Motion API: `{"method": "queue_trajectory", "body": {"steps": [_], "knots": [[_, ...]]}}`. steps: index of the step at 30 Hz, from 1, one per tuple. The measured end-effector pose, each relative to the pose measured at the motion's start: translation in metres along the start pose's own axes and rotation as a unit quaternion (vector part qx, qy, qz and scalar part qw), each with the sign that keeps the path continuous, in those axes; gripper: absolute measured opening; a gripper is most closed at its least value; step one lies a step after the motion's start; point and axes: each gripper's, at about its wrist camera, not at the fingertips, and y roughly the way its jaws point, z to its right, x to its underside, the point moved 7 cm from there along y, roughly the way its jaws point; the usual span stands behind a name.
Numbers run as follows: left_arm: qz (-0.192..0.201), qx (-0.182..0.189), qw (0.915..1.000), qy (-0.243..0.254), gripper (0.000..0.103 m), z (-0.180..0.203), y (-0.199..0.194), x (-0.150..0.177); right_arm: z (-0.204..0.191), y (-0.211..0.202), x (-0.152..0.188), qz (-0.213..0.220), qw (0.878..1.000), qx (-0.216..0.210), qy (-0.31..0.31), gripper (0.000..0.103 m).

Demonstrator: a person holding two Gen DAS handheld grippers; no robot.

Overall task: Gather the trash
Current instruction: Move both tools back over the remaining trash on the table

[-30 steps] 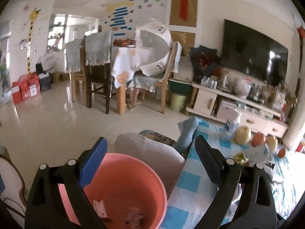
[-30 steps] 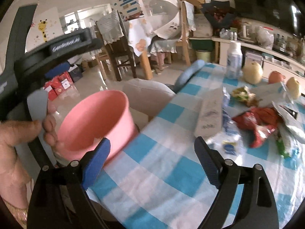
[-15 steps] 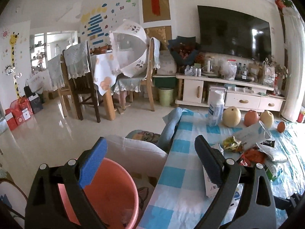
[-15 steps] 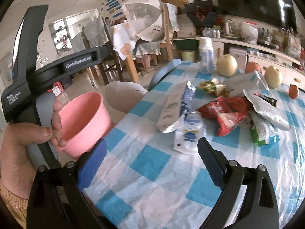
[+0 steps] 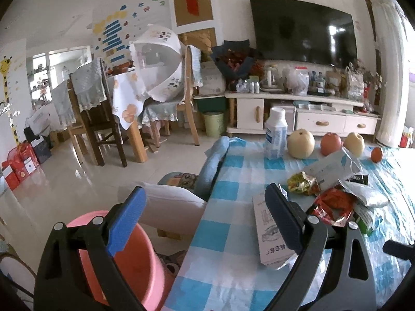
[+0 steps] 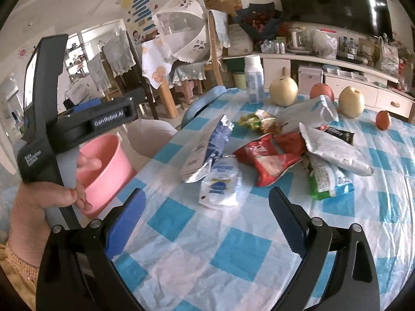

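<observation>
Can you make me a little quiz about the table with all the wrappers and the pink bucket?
1. True or false: the pink bucket stands on the checked tablecloth.
2. What lies closest in front of the right gripper? A) the white and blue packet B) the white bottle C) the small orange fruit
3. Fill in: the jaws of the left gripper are ____ and hold nothing.

Key: 1 false, it is off the table's edge, beside the table. 2 A. 3 open.
</observation>
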Motion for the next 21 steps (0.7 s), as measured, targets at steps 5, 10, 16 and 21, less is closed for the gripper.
{"method": "queue_trajectory", "body": {"steps": [5,10,16,21], "knots": [[-0.010,0.001,0.9998,0.016,0.093,0.015,0.005,0.004,0.015,-0.005,-0.001,0.000,1.000,0.006,0.004,0.095],[-0.014,0.005,0.9994,0.030,0.093,0.029,0.006,0.007,0.028,-0.013,-0.003,0.004,1.000,0.010,0.011,0.095],[-0.029,0.014,0.9985,0.043,0.093,0.045,0.011,0.012,0.047,-0.021,-0.006,0.008,1.000,0.017,0.025,0.095],[-0.041,0.037,0.9970,0.056,0.093,0.066,0.012,0.017,0.068,-0.029,-0.009,0.014,0.999,0.029,0.033,0.095]]}}
